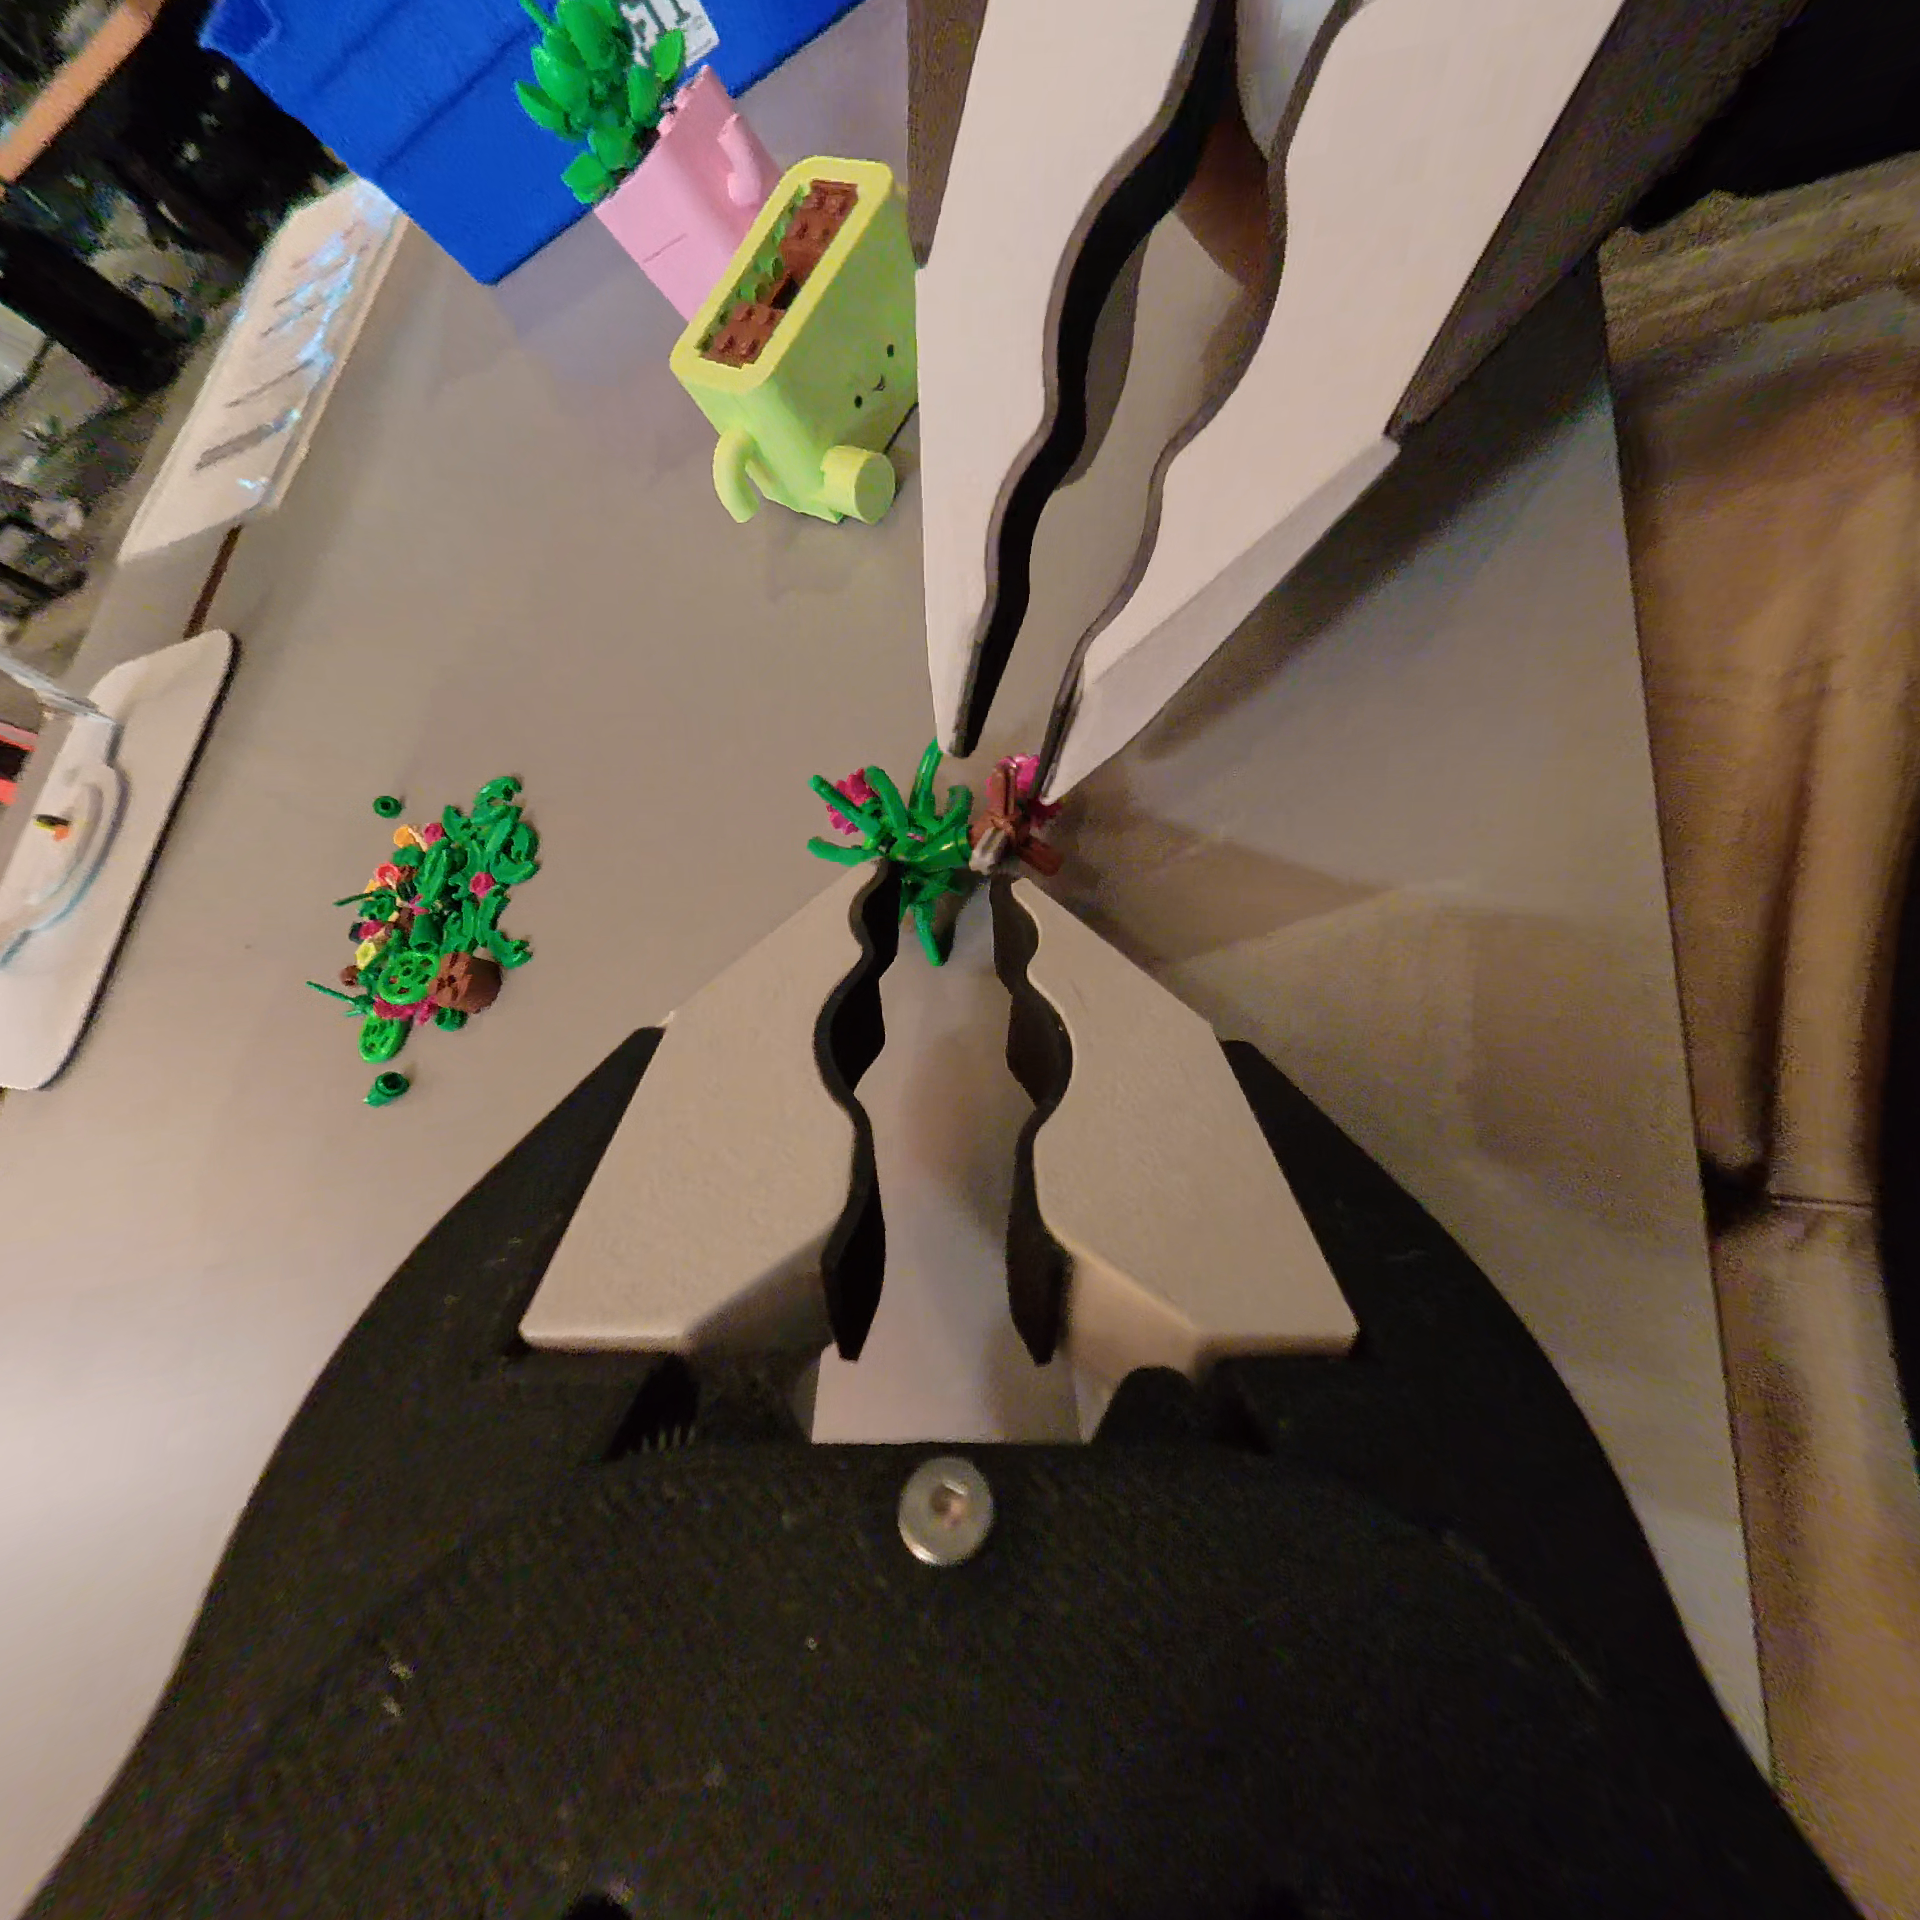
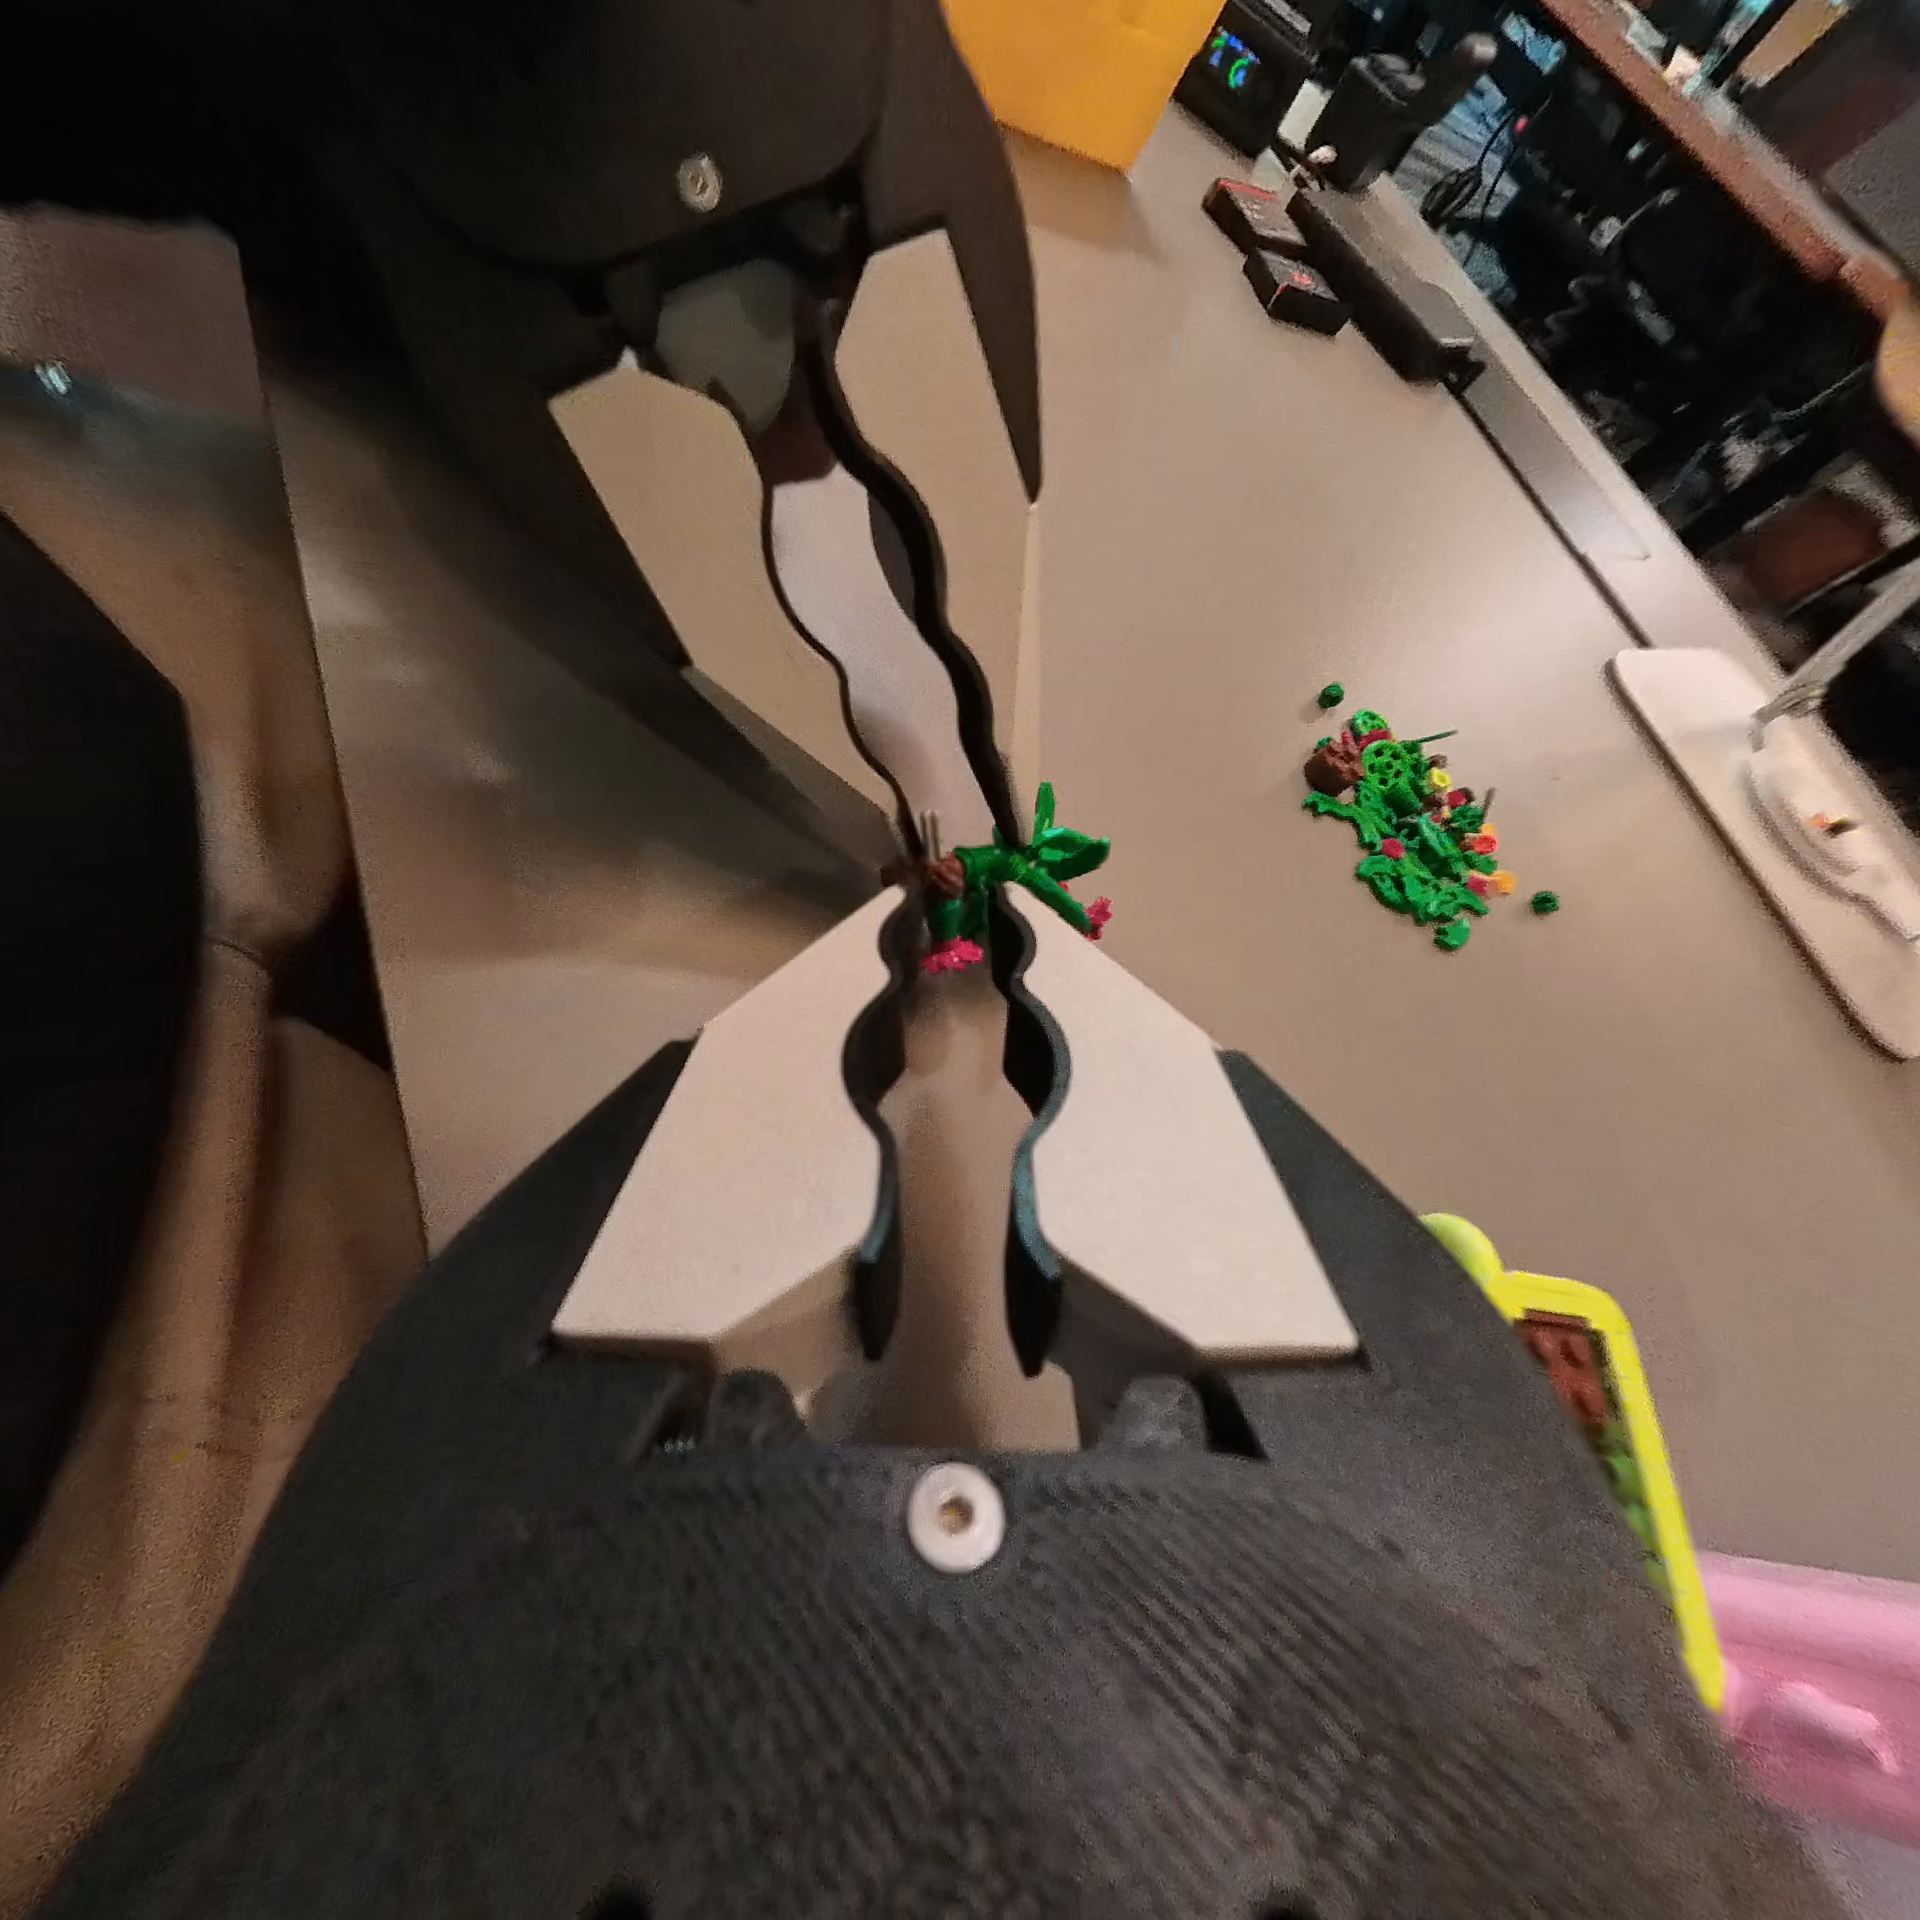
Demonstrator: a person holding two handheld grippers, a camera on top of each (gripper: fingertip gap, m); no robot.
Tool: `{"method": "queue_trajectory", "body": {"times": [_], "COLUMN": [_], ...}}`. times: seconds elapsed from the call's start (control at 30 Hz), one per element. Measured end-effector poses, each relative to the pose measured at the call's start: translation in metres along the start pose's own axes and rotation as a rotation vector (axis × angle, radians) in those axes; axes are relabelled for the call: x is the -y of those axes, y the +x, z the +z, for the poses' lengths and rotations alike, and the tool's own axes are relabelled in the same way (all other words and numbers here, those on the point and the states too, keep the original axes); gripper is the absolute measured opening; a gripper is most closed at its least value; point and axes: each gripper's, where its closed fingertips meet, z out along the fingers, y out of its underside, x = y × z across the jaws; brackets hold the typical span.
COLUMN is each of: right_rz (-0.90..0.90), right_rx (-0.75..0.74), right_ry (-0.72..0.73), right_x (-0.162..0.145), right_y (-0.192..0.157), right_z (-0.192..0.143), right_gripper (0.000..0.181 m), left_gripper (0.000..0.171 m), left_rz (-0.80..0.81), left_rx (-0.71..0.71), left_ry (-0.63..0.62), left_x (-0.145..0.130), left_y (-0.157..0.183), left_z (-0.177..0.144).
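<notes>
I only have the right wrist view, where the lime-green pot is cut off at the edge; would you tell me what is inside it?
Observer: The lime-green plastic pot with a small face holds brown toy bricks at both ends of its opening, with green pieces and a dark gap between them.
Operator: Thank you. What is the pink blur beside it?
Observer: A pink plastic pot, standing just behind the lime-green one, with a green leafy toy plant in it.
Operator: Is there anything beyond those two?
Observer: A blue plastic bin stands behind both pots.
</notes>
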Motion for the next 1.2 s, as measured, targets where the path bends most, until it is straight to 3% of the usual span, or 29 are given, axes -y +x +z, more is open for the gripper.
{"method": "queue_trajectory", "body": {"times": [0.2,0.37,0.77,1.2], "right_rz": [-0.114,-0.137,0.007,0.723], "right_rx": [-0.021,-0.056,0.029,0.450], "right_ry": [-0.119,-0.127,0.027,0.168], "right_x": [-0.017,-0.017,0.003,0.026], "right_y": [-0.005,-0.002,-0.001,-0.005], "right_z": [0.012,0.014,-0.001,-0.014], "right_gripper": [0.014,0.009,0.005,0.005], "left_gripper": [0.015,0.013,0.010,0.006], "left_rz": [0.054,0.069,0.127,0.060], "left_rx": [0.028,0.043,0.115,0.097], "left_ry": [0.001,0.000,0.149,0.300], "left_x": [0.001,0.001,0.017,0.033], "left_y": [0.000,0.000,-0.007,-0.011], "left_z": [0.002,0.002,-0.011,-0.028]}}
